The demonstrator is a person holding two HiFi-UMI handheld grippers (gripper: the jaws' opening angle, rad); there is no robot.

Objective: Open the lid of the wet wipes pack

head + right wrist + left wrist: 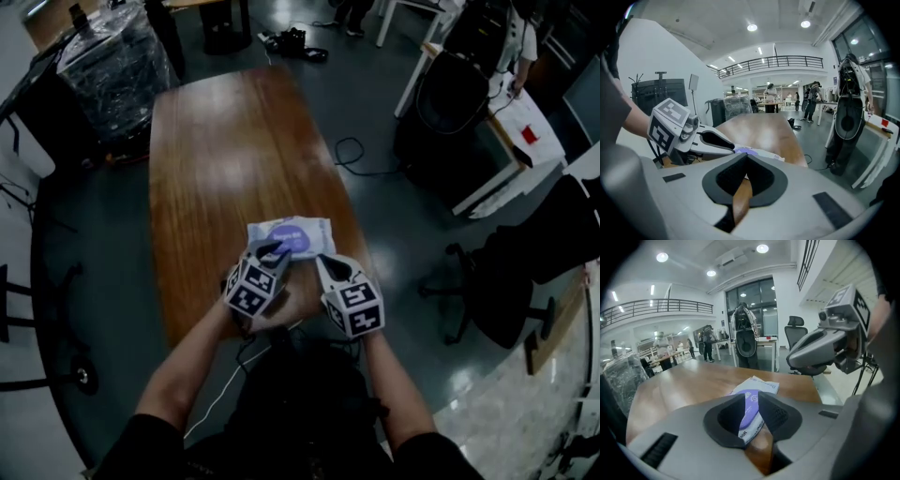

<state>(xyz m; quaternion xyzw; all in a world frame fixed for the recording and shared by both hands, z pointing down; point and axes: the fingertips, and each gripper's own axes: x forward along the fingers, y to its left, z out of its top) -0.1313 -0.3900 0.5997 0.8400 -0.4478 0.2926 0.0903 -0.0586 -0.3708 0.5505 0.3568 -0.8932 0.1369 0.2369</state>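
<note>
a: state the surroundings.
b: open workshop hall with a dark floor. a plastic-wrapped load (108, 56) stands at the upper left of the head view, and an office chair (511, 281) at the right edge. the work surface is a long wooden table (216, 159), which carries only the task item.

a: left gripper?
b: the left gripper (272, 251) is just left of centre in the head view, angled down at the near edge of the pack. its jaws stand slightly apart. its own view shows purple through the gap, with the pads not pressing on it. judged purpose: the narrow gap lets one tip catch the lid's edge.

a: where is the task item?
b: the wet wipes pack (291, 236) lies flat near the table's lower end, at the centre of the head view. its purple lid (293, 243) faces up and is not yet raised. whether the left tips touch it cannot be told.

a: right gripper?
b: the right gripper (323, 265) is just right of the pack, jaws pressed together with nothing between them. judged purpose: a closed tip gives a firm point to pin the soft pack down while the lid is lifted.
</note>
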